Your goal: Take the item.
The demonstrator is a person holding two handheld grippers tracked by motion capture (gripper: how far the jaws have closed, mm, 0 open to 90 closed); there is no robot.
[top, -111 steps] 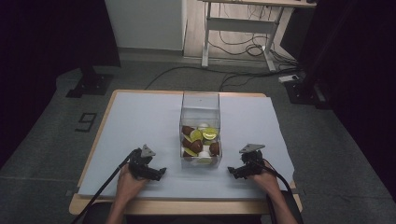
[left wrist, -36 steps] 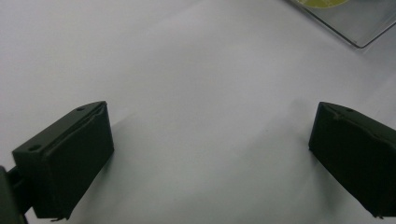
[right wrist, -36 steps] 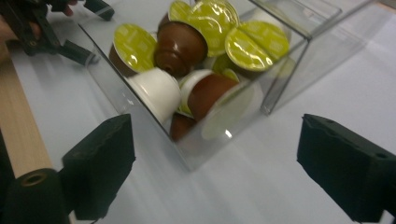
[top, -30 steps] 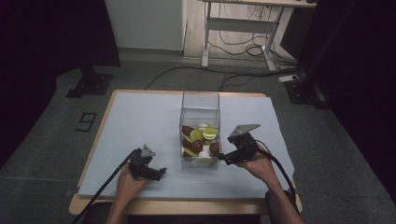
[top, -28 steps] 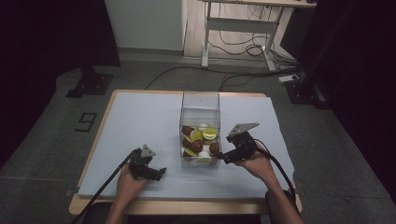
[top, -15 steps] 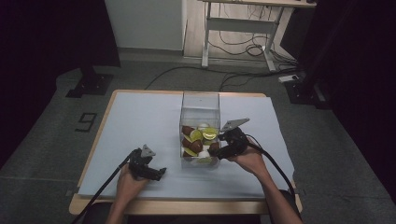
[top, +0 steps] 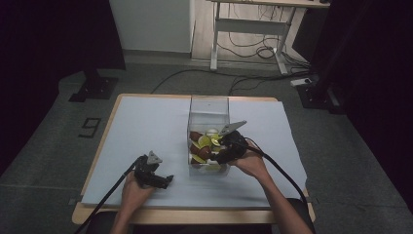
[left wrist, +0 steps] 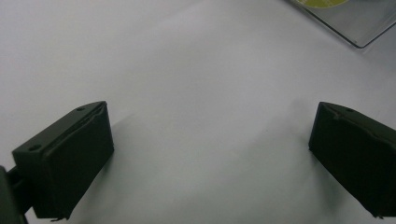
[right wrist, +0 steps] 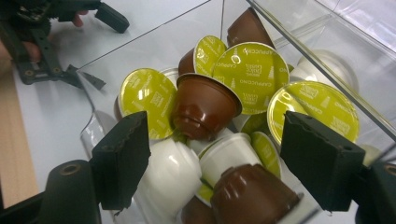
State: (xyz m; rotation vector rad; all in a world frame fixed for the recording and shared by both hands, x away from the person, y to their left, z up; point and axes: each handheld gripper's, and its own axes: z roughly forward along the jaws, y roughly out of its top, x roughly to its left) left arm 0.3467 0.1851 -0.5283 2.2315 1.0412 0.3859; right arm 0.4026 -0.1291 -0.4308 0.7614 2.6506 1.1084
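Clear plastic box [top: 208,109] stands upright just right of centre on the white-covered table [top: 146,122], its open mouth up and its long axis vertical; it is piled with coffee capsules. Right gripper [top: 225,150] hangs over the box's near right rim, jaws dipped toward the pile. In the right gripper view the jaws have just been closing yet stand apart, pads touching nothing. Between them, toward 12 o'clock, a brown capsule [right wrist: 203,105] lies on its side, rounded base aimed at the camera, foil lid turned away. Green-lidded capsules [right wrist: 252,74] ring it from 10 to 3 o'clock, lids tilted every which way; white capsules [right wrist: 173,172] lie below at 6 to 7 o'clock, another brown one [right wrist: 252,198] at 5 o'clock cut off by the bottom edge. Print on the lids too small to read in full. Lower layers are hidden under the pile; box walls blur what lies behind them. Left gripper [top: 155,176] rests on the sheet at 8 o'clock from the box, well apart, jaws spread wide over bare sheet in the left gripper view, a box corner [left wrist: 345,23] at 1 o'clock. Table open to the left and far side of the box; the near edge lies close behind both hands.
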